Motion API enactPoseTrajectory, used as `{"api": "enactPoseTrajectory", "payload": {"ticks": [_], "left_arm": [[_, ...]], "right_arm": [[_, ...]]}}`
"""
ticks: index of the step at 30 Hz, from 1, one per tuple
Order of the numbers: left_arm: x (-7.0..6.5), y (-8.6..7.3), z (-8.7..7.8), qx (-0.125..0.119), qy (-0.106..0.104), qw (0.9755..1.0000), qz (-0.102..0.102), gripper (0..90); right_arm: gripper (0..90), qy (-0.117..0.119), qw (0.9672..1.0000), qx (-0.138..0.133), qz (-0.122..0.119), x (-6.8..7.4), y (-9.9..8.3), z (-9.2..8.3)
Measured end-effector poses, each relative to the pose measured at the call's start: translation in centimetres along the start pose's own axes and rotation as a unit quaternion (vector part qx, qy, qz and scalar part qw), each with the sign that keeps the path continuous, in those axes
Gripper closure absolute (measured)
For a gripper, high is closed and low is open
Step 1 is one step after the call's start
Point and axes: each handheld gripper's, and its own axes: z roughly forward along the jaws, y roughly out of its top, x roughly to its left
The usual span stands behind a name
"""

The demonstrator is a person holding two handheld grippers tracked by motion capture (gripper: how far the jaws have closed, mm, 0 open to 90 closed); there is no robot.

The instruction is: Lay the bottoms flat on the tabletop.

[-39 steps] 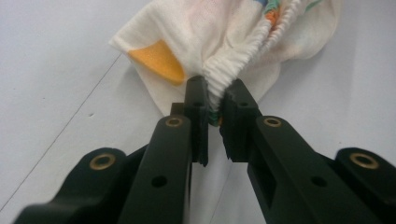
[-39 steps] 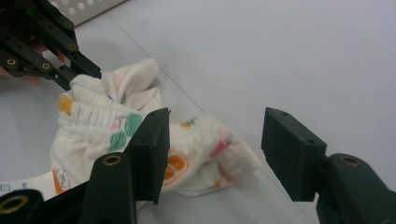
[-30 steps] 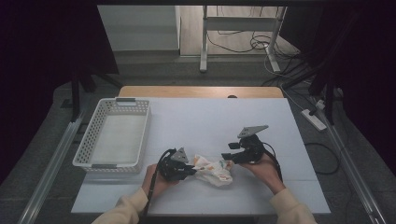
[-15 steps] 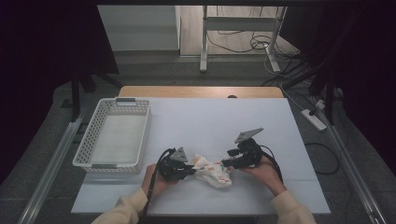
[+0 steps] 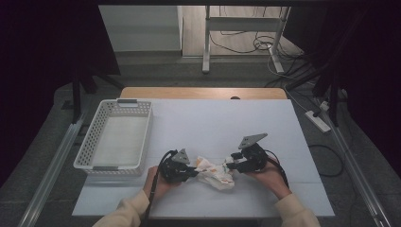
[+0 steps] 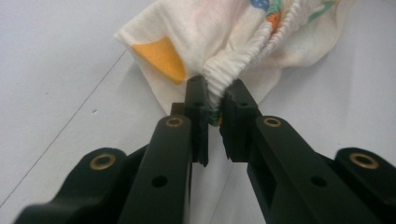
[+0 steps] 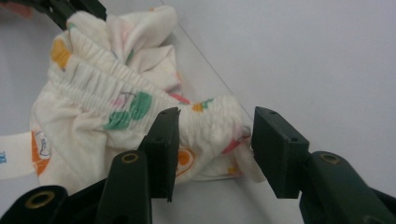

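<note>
Looking down from the high view, we see a crumpled printed garment [image 5: 215, 172] lying low in the frame's centre on the white table [image 5: 213, 118]. Our left gripper [image 5: 193, 173] pinches the garment's ribbed elastic band; in the left gripper view that band [image 6: 233, 70] is clamped between the nearly closed jaws. Our right gripper [image 5: 230, 166] sits at the cloth's right end, its jaws having just been closing, still apart, straddling the bunched fabric [image 7: 212, 126] without pressing it. A white basket [image 5: 94, 146] stands at left, well apart.
</note>
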Motion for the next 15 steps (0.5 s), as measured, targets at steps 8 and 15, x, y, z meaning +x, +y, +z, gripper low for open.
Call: {"api": "enactPoseTrajectory", "payload": {"ticks": [8,15], "left_arm": [[-0.1,0.1,0.0,0.001,0.001,1.0,0.002,81.9],[0.0,0.0,-0.1,0.0,0.0,1.0,0.002,81.9]], "right_arm": [[52.8,0.014,0.9996,-0.009,0.023,-0.6,0.4,0.2],[53.6,0.01,0.9996,0.013,0.023,-0.4,0.8,1.3]]}}
